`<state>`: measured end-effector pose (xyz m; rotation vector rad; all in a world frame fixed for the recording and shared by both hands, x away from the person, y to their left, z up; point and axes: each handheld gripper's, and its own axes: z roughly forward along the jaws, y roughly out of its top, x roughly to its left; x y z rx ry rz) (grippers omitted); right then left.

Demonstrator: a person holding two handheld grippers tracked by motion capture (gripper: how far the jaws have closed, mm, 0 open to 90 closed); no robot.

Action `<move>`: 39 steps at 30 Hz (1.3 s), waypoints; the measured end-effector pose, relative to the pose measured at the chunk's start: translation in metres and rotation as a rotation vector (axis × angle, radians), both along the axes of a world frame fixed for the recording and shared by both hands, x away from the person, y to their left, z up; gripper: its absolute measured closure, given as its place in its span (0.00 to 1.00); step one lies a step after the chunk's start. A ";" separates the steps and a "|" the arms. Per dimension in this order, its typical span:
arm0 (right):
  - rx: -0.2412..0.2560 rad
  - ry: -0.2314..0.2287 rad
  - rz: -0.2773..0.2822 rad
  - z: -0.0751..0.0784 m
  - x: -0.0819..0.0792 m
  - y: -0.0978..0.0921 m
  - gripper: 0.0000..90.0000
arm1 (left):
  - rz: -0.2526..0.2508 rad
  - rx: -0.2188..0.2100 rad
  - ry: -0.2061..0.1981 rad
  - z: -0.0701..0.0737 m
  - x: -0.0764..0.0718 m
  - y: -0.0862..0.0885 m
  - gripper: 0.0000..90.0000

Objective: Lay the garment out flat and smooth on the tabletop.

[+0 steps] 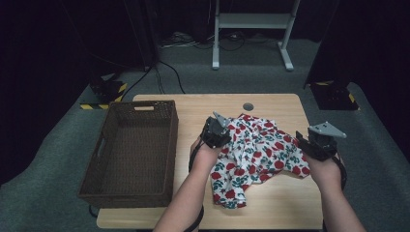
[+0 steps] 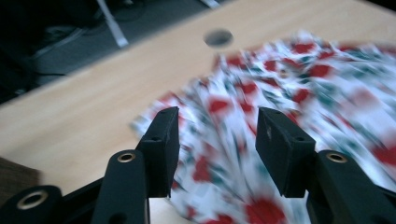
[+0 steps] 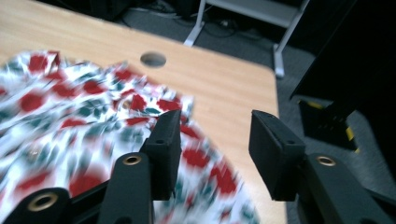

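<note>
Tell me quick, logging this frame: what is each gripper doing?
Left gripper: open, holding nothing, above the red-and-green floral white cloth.
Right gripper: open, holding nothing, at that cloth's edge.

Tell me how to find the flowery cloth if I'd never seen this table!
Start at the wooden table. A big brown woven basket sits on its left side. Just right of that lies the crumpled cloth, white with red flowers and green leaves, the one soft, colourful thing there.

Floral cloth (image 2: 289, 121) motion-blurred, pattern perhaps roses, basket (image 2: 14, 175) corner cropped
</note>
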<state>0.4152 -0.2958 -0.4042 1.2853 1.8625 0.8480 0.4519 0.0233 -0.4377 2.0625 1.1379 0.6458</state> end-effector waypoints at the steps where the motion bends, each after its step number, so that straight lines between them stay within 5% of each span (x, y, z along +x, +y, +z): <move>1: 0.006 0.008 -0.001 -0.006 -0.002 -0.002 0.57 | 0.001 -0.003 0.015 -0.007 -0.002 0.000 0.54; 8: 0.020 0.062 0.012 -0.045 -0.024 -0.003 0.54 | -0.017 -0.045 0.080 -0.041 -0.023 0.008 0.54; 16: 0.063 0.102 0.035 -0.080 -0.051 0.004 0.52 | -0.043 -0.050 0.087 -0.060 -0.051 0.020 0.51; 22: 0.087 0.112 0.039 -0.093 -0.066 0.005 0.52 | -0.043 -0.076 0.099 -0.076 -0.071 0.030 0.51; 36: 0.094 0.154 0.094 -0.116 -0.087 0.024 0.52 | -0.079 -0.017 0.080 -0.090 -0.107 0.035 0.49; 39: 0.087 0.159 0.117 -0.118 -0.090 0.034 0.52 | -0.079 -0.032 0.078 -0.091 -0.113 0.038 0.50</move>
